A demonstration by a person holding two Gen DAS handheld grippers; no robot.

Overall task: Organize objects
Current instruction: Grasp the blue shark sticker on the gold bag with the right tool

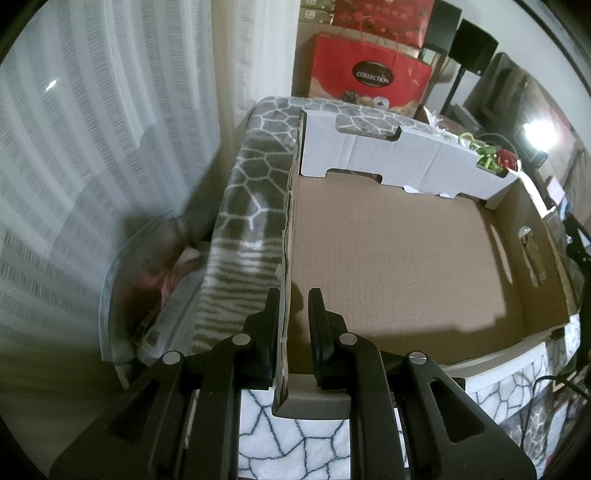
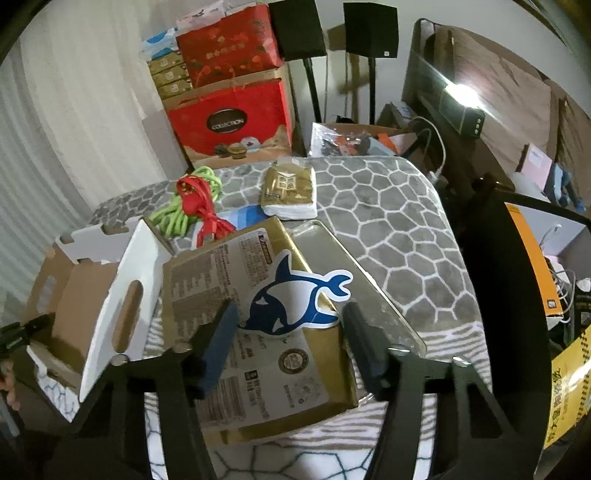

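Observation:
My left gripper (image 1: 293, 295) is shut on the left wall (image 1: 286, 266) of an open cardboard box (image 1: 388, 258) with a bare floor. In the right wrist view the same box (image 2: 110, 295) sits at the left. My right gripper (image 2: 290, 314) hangs over a flat gold box (image 2: 229, 280) that lies partly on a metal tray (image 2: 362, 280). A blue-and-white dolphin cutout (image 2: 291, 299) rests on the gold box between the fingers. The pads stand close beside it, half spread, with no visible press. Green and red cords (image 2: 184, 210) and a gold packet (image 2: 290, 188) lie farther back.
A grey hexagon-pattern blanket (image 2: 388, 221) covers the surface. A red gift bag (image 1: 369, 74) and stacked boxes stand behind it. A clear plastic bin (image 1: 122, 280) sits low at the left by the curtain. Speakers on stands (image 2: 369, 29) and cluttered furniture are to the right.

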